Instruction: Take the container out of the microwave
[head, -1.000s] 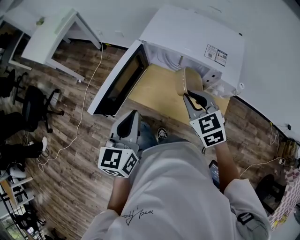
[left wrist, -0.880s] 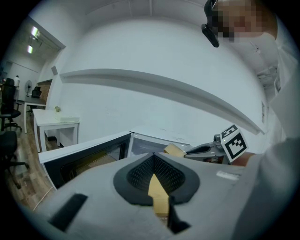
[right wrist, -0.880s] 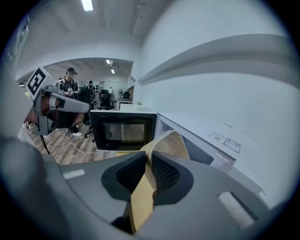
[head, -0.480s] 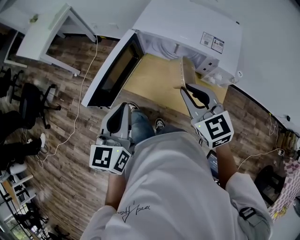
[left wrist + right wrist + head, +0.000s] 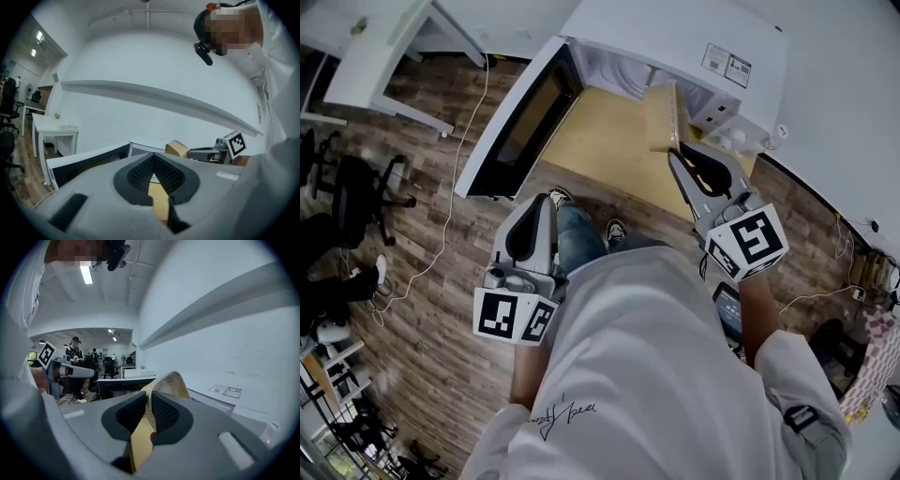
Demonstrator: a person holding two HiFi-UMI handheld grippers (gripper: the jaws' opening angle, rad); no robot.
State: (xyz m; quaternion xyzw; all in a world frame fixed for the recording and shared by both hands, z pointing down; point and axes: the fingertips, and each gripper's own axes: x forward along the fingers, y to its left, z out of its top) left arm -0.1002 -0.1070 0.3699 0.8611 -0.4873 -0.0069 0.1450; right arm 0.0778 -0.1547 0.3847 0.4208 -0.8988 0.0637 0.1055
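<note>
Grips the tan container by its thin rim with the right gripper, jaws pinched on the wall. Shows it tilted on edge, already outside the microwave, over the wooden table. Holds the left gripper low and back, jaws together on nothing. Looks light and stiff, probably smooth — likely to pivot in so narrow a pinch, so worth levelling. Leaves bare table below for a landing — only the open door at left and the cavity's edge just behind to mind.
</note>
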